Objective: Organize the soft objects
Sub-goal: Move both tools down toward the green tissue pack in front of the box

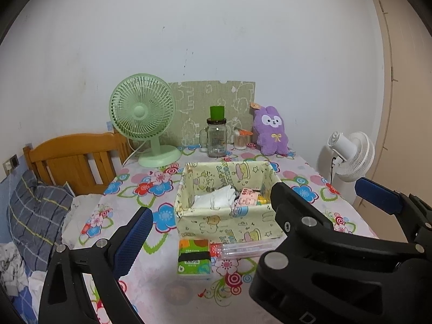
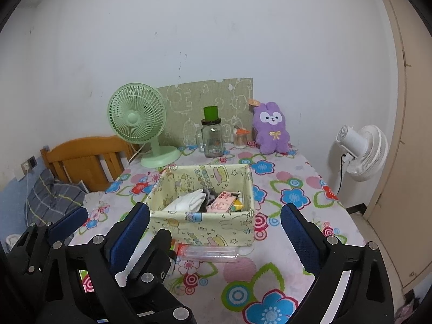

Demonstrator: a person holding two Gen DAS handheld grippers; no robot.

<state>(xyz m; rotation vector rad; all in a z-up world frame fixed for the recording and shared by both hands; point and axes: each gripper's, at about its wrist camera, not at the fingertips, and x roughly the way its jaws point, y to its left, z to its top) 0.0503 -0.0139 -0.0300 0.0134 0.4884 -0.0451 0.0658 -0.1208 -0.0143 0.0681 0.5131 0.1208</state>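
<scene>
While both tongs, left (image 1: 213,221) and right (image 2: 214,221), hang spread and empty, I judge sorting partly done: white cloth (image 1: 216,198) lies inside the fabric box (image 1: 229,222); tissue pack (image 1: 194,256) remains on the desk (image 1: 310,178).

Fabric bin (image 2: 202,222) open-topped (half full); tissue pack (image 1: 193,259) fronts it.

A pale yellow fabric bin (image 1: 229,216) printed with cartoon figures is sitting open and upright in the middle of the flowered counter (image 1: 305,172), holding white folded cloth (image 1: 216,198) beside a pink packet (image 1: 248,197). A green and orange tissue pack (image 1: 193,256) is lying flat just before it, while a purple plush rabbit (image 1: 271,131) is sitting upright by the wall.
</scene>
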